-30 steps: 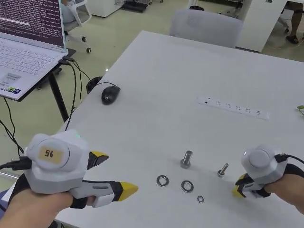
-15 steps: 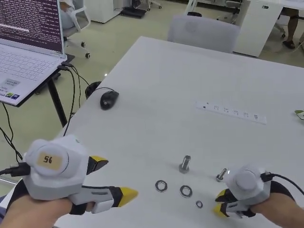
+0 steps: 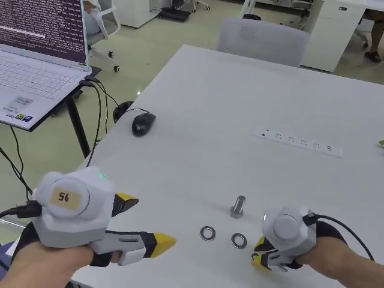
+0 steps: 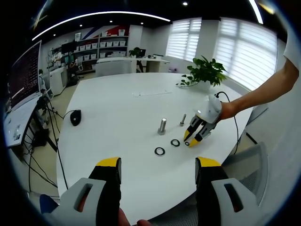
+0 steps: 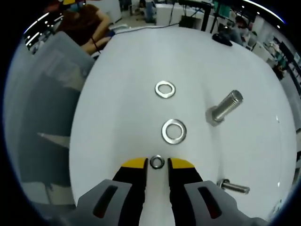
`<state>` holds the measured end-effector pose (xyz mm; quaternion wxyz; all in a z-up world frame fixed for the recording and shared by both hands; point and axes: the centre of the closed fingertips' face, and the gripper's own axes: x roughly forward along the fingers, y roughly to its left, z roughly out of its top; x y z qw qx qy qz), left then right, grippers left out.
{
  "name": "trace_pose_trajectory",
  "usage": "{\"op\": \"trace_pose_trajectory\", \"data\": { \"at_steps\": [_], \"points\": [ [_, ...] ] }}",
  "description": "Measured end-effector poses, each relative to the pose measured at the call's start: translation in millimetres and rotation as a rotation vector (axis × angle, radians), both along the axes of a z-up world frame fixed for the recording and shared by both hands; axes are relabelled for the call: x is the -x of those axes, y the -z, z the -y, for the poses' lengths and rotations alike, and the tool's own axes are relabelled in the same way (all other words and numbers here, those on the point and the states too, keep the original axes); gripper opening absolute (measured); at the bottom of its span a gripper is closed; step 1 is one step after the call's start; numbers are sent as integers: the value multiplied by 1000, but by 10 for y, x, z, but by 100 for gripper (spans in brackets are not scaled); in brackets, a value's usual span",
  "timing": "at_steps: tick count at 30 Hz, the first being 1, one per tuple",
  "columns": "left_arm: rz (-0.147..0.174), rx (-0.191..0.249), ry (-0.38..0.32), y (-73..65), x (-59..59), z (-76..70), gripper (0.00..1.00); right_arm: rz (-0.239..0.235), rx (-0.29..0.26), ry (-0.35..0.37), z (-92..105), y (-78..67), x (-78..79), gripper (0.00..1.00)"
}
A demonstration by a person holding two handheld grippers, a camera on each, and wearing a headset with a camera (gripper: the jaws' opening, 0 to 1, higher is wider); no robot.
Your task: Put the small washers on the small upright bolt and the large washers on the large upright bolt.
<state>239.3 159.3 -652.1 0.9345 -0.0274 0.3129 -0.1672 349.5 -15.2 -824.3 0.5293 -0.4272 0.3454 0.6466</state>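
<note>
Straddling the small washer [image 5: 156,162], the right gripper [image 5: 157,165] holds its fingers narrow, with a slim gap either side. The washer lies flat on the tabletop [image 5: 117,70]. Recommended: close squarely across the rim, lift level, carry to the small bolt [image 5: 233,187]. Left gripper [image 4: 158,165] fingers wide, idle.

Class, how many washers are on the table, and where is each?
3. One large washer and a second large washer lie flat beside the large bolt; the small washer lies between the right gripper's fingers.
</note>
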Motion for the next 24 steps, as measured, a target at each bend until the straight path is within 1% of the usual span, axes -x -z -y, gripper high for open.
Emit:
{"op": "trace_pose_trajectory", "data": {
  "at_steps": [3,6,9,12,13,15,18,21,24],
  "points": [
    [2,0,-2,-9,1,-1,63,0,7,-13,6,1,1,19],
    [2,1,-3,-8,1,-2,63,8,34,-48,28,4,0,19],
    [2,2,-4,-7,-2,-1,63,23,48,-81,37,7,8,18],
    [3,3,-4,-8,-7,9,63,23,54,-75,38,11,6,18],
    [4,3,-3,-9,-8,13,63,27,54,-73,36,11,9,16],
    [5,4,-3,-11,-16,19,63,44,54,-93,40,20,22,14],
    [9,10,-3,-17,-22,34,63,38,55,-80,32,18,6,14],
    [9,7,2,-20,-18,46,63,31,50,-49,33,17,4,14],
    [9,5,-1,-19,-10,38,63,13,25,22,32,16,-10,13]
  ]
}}
